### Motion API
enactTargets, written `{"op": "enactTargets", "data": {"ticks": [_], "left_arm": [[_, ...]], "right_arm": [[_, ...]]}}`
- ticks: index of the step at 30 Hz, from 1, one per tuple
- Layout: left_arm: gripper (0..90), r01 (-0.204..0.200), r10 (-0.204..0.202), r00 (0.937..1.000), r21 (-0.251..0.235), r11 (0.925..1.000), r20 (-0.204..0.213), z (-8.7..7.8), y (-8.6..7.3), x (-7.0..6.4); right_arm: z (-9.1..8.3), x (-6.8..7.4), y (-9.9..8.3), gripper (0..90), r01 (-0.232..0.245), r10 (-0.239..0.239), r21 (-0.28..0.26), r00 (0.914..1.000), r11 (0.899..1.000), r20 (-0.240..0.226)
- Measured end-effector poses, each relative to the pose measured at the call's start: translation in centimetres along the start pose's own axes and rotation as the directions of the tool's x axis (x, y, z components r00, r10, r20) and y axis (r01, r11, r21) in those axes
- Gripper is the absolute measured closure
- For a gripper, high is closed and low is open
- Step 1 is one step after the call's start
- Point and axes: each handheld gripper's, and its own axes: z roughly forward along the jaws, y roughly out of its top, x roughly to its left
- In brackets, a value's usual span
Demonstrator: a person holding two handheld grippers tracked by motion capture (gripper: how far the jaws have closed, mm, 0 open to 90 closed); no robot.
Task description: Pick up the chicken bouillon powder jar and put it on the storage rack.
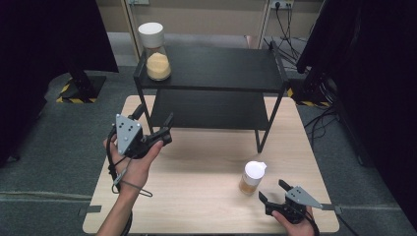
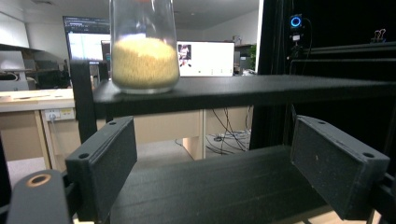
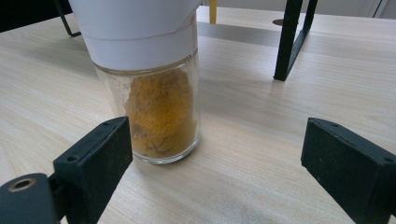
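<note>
A small glass spice jar [image 1: 252, 177] with a white cap and orange-brown powder stands on the wooden table [image 1: 196, 196], front right. My right gripper [image 1: 277, 191] sits just behind and right of it, open, jaws empty; in the right gripper view the jar [image 3: 161, 116] stands close ahead, left of centre, outside the jaws. A taller jar [image 1: 155, 54] of yellow grains with a white lid stands on the top left of a black two-tier shelf [image 1: 216, 73]. My left gripper [image 1: 155, 118] is open at the shelf's front left, facing the lower tier. The left gripper view has the grain jar [image 2: 144, 56] above.
The black shelf's front right leg [image 1: 263, 132] stands on the table behind the small jar. Its lower tier [image 2: 210, 186] is bare. Black curtains and cables flank the table on the floor. Bare tabletop lies between the two grippers.
</note>
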Motion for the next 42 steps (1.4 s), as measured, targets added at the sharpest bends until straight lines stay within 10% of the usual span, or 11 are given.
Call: {"op": "enactTargets", "data": {"ticks": [42], "left_arm": [[12.5, 0.012, -0.019, 0.9985, 0.138, 0.9904, 0.05, -3.1, -10.5, 1.1]], "right_arm": [[0.0, 0.0, 0.0, 9.0, -0.001, 0.001, -0.002, 1.0, 1.0, 0.0]]}}
